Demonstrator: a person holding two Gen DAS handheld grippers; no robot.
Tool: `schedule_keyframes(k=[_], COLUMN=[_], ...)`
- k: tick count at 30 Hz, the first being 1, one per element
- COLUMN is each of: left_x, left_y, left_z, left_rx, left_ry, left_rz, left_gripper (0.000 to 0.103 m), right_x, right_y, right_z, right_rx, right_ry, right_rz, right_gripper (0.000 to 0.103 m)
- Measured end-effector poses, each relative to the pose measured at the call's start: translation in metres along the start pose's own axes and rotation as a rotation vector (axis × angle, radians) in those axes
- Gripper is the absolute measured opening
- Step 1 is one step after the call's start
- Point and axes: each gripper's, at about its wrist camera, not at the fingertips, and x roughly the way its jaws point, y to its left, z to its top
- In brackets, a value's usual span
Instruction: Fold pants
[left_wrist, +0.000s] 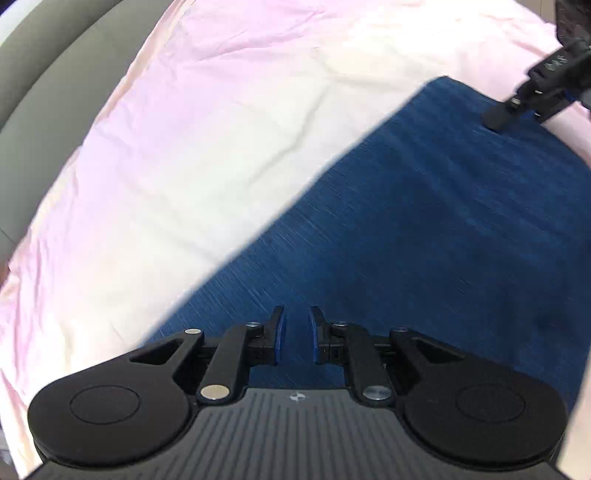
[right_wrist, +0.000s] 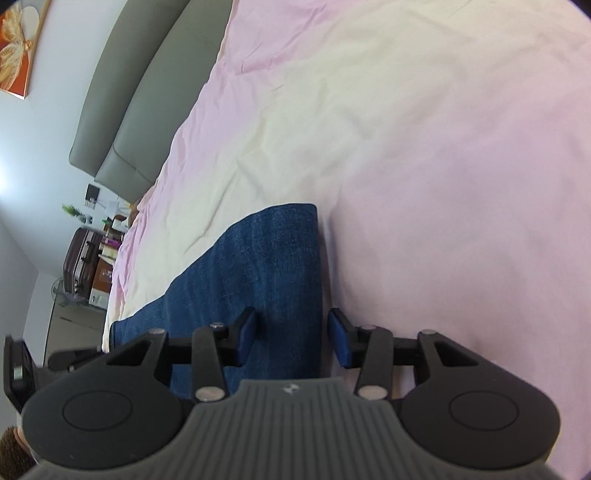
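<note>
Blue denim pants lie flat on a bed's pink and cream sheet. At the bottom of the left wrist view, my left gripper hovers over the denim. Its blue pads stand a narrow gap apart, with nothing pinched between them. My right gripper reaches down to the far corner of the pants at the top right. In the right wrist view, that gripper is open above the right-hand edge of the pants. One of its fingers is over the denim, and the other is over the sheet.
A grey padded headboard runs along the far side of the bed. Past the bed's end stand a dark suitcase, boxes and small clutter. An orange picture hangs on the white wall.
</note>
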Motion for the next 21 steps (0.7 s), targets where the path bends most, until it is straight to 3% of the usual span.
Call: schedule_keyframes(k=[5,11,15,19,21], left_x=[0.028,0.057,0.052,0.022,0.005], left_y=[0.008,0.014,0.009,0.002,-0.005], left_z=[0.028,0.04,0.035,0.022,0.009], left_rx=[0.001,-0.035,-0.016,0.015,0.042], left_ry=[0.001,0.019,0.007,-0.007,-0.023], left_rz=[0.021,0.016,0.062,0.052,0.039], left_gripper=[0.018,0.017,0.017,0.018,0.018], right_x=[0.01,-0.013,-0.026,-0.027,-0.025], right_y=[-0.007,0.002,0.033,0.043,0.037], right_z=[0.004,0.005,0.007,0.004,-0.004], right_rx=[0.013,0.004,-0.051,-0.102,-0.093], right_ry=[0.022,0.012,0.002,0.025,0.039], right_rz=[0.044,0.126,0.164,0.071,0.034], right_gripper=[0.028,0.012,0.012,0.029,0.03])
